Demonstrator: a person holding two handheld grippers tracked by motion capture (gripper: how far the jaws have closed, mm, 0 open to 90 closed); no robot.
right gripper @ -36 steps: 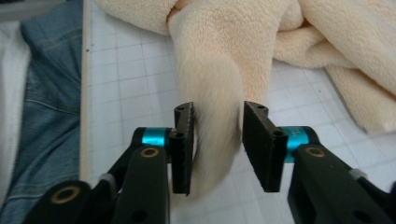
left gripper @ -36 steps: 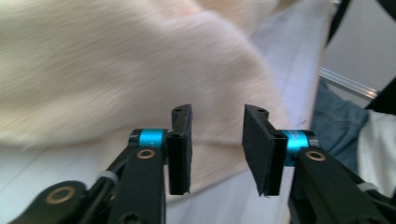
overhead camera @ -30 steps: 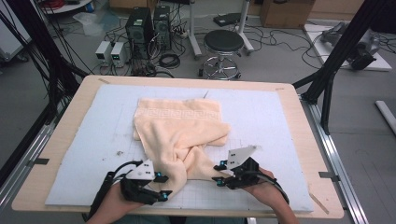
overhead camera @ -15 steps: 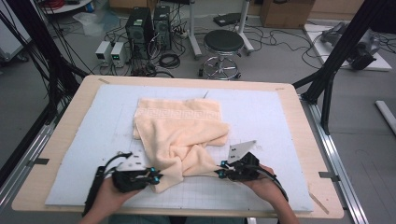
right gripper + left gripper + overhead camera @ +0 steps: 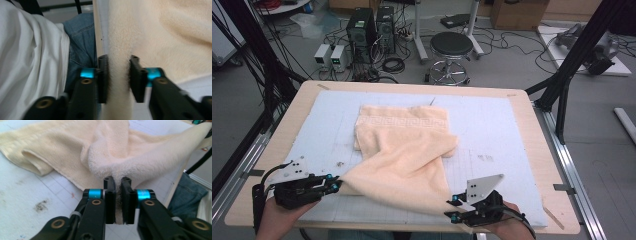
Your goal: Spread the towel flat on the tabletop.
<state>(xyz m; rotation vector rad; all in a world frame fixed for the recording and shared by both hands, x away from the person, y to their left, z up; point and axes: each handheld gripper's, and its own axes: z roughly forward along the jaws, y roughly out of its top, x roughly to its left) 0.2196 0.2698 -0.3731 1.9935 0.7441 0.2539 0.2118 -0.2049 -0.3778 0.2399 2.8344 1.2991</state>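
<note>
room: we see a lab floor behind the table [image 5: 532, 125]: two PC towers [image 5: 372, 25], a round stool [image 5: 452, 47], cable tangles, black frame struts at left and right.
surface: wooden tabletop, covered by a pale blue gridded mat [image 5: 497, 135] with a few dark smudges.
towel: cream terry towel [image 5: 407, 150], lying left of the mat's centre. Far part lies flat, with a woven key-pattern band along the far edge. Near part is lifted off the mat and pulled out into a wide sheet between the two tools.
left gripper: left gripper [image 5: 332, 186] sits at the near-left mat edge. In the left gripper view the left gripper [image 5: 117, 182] jaws stand nearly together with a thin fold of towel [image 5: 140, 157] pinched between the pads. Jaws have just been opening a touch; cloth is clamped.
right gripper: right gripper [image 5: 452, 207] sits at the near-right edge. In the right gripper view the right gripper [image 5: 118, 62] has a thicker rope of towel [image 5: 160, 30] running between the jaws, both pads against it. Jaws have just been opening somewhat; cloth fills the gap.
hidden: the towel's near corners are buried in the jaws, so we can't see them. Its underside and the mat beneath the lifted sheet are covered.
cut off: hands run off the bottom frame edge. White shirt [image 5: 30, 57] and jeans [image 5: 82, 42] show, blurred, in the right gripper view.
containers: nothing on the table holds anything.
</note>
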